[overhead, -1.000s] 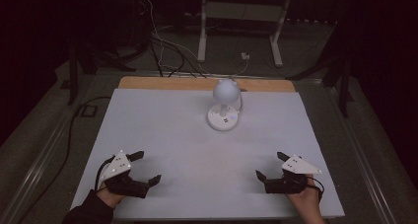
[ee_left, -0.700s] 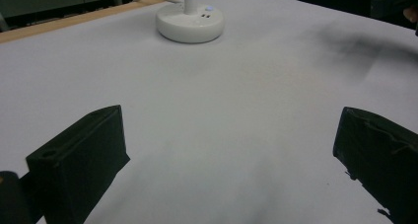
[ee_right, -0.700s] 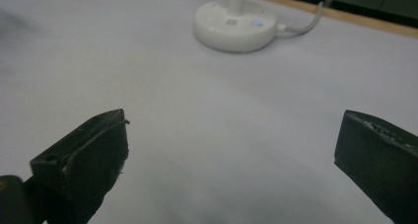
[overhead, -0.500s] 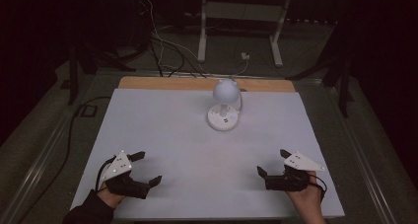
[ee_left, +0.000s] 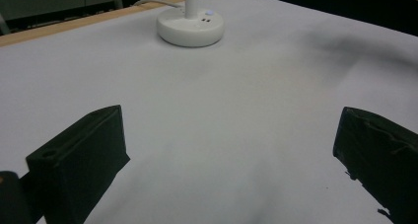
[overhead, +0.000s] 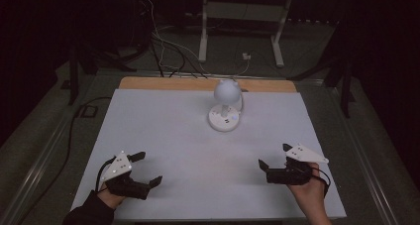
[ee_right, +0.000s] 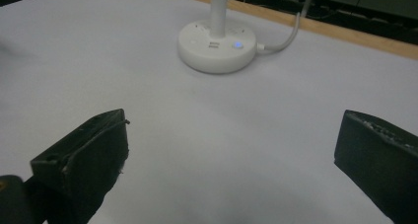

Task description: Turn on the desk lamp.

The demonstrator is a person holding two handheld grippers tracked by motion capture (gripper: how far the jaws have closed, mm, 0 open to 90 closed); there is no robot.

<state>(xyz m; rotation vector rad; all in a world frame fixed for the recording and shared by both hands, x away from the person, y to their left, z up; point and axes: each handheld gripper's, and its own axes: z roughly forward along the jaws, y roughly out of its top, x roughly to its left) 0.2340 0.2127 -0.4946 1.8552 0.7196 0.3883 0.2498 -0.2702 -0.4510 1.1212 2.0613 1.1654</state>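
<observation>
A small white desk lamp (overhead: 225, 108) with a round head stands on a round base (ee_left: 191, 29) (ee_right: 217, 49) at the back middle of the white table (overhead: 163, 131). Its base carries a small lit blue button and a white cable running off the back. My left gripper (overhead: 147, 168) rests near the front left edge, open, with nothing between its jaws. At the front right my right gripper (overhead: 274, 156) is open too and holds nothing. Both point toward the lamp, well short of it.
A wooden strip (overhead: 163, 83) runs along the table's far edge. Beyond it lie cables (overhead: 168, 46) and a white metal stand (overhead: 242, 22) on a dark floor. A person's hands hold the grippers at the bottom edge.
My right gripper has shifted slightly to the right and forward. The left gripper has barely moved. The lamp stands as before.
</observation>
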